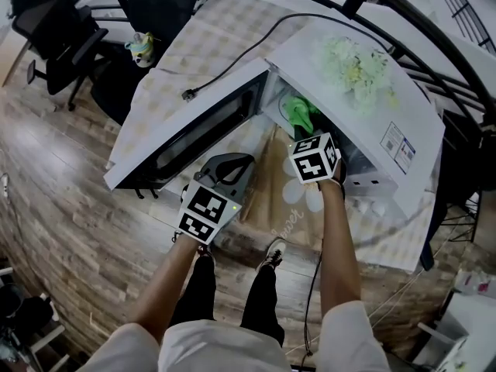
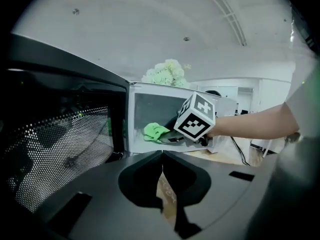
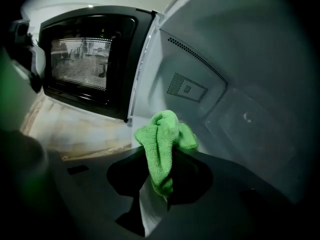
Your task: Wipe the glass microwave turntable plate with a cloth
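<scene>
Risk first: the cloth [image 3: 161,149] seems pinched by just 1 fold, so a hard scrub inside the microwave [image 1: 411,107] could tug it free. The right tongs [image 3: 159,184] are clamped on it within the cavity, where the glass plate isn't clearly visible. The left tongs [image 2: 162,156] are closed and empty, outside by the door [image 1: 194,126]

Left gripper [image 2: 162,156] and right gripper [image 3: 167,159]: same matte dark grey moulded shell, with a rounded black hollow behind the jaws and small rectangular recesses in the flat upper face. Each carries a white cube printed with black square markers: left cube [image 1: 205,211] at lower centre-left of the head view, right cube [image 1: 314,158] near centre. Along the bottom of that frame the person wears a pale short-sleeved top [image 1: 217,347], black trousers [image 1: 232,293] and light-soled shoes [image 1: 271,254].
</scene>
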The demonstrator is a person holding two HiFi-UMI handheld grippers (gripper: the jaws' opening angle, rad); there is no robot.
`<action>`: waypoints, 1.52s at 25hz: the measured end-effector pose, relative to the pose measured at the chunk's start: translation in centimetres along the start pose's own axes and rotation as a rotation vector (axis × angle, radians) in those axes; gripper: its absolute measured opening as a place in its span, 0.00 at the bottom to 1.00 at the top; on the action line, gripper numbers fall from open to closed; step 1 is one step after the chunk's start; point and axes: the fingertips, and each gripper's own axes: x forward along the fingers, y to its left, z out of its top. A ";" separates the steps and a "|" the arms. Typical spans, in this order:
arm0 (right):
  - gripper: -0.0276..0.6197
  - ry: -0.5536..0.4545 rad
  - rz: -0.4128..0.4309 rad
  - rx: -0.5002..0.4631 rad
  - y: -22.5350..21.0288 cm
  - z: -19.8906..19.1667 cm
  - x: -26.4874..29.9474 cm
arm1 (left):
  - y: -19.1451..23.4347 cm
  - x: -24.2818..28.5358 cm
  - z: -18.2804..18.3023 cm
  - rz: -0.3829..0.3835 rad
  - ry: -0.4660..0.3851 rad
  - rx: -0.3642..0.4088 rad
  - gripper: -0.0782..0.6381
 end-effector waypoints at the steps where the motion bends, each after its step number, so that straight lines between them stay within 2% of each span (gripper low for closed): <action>1: 0.20 0.005 0.001 -0.001 0.2 -0.4 -0.5 | -0.2 0.0 0.0 -0.003 0.001 0.000 0.13; 6: 0.21 0.042 0.001 0.018 1.1 -2.8 -3.1 | -0.9 -0.4 0.1 -0.004 -0.006 -0.007 0.13; 12: 0.21 0.134 -0.079 0.091 0.1 -5.6 -5.2 | -1.0 -1.2 0.6 0.003 -0.017 -0.015 0.13; 14: 0.21 0.132 -0.122 0.132 -0.3 -5.7 -5.5 | -0.6 -1.5 0.9 0.009 -0.022 -0.012 0.13; 17: 0.21 0.071 -0.180 0.174 -1.0 -4.4 -5.3 | 0.1 -1.8 1.2 0.018 -0.030 -0.011 0.13; 19: 0.21 0.052 -0.250 0.126 -2.0 -3.1 -4.9 | 0.5 -2.0 1.2 0.022 -0.033 -0.009 0.13; 22: 0.21 0.093 -0.370 -0.004 -4.3 -1.6 -3.8 | 1.2 -1.8 1.0 0.023 -0.030 -0.010 0.13; 25: 0.21 0.142 -0.432 -0.048 -7.0 -0.5 -2.0 | 1.7 -1.3 0.4 0.015 -0.015 -0.007 0.13; 29: 0.21 0.197 -0.444 -0.118 -9.4 -0.4 1.6 | 2.0 -0.3 -0.5 -0.004 0.000 -0.007 0.13; 32: 0.21 0.242 -0.428 -0.218 -9.9 -1.0 3.7 | 2.0 0.2 -1.2 -0.017 0.011 -0.013 0.13; 35: 0.20 0.211 -0.415 -0.268 -9.7 -0.6 4.3 | 2.2 0.8 -2.0 -0.015 0.032 0.008 0.13; 38: 0.20 0.132 -0.358 -0.283 -8.3 1.2 4.7 | 2.2 1.2 -2.0 -0.018 0.038 0.028 0.13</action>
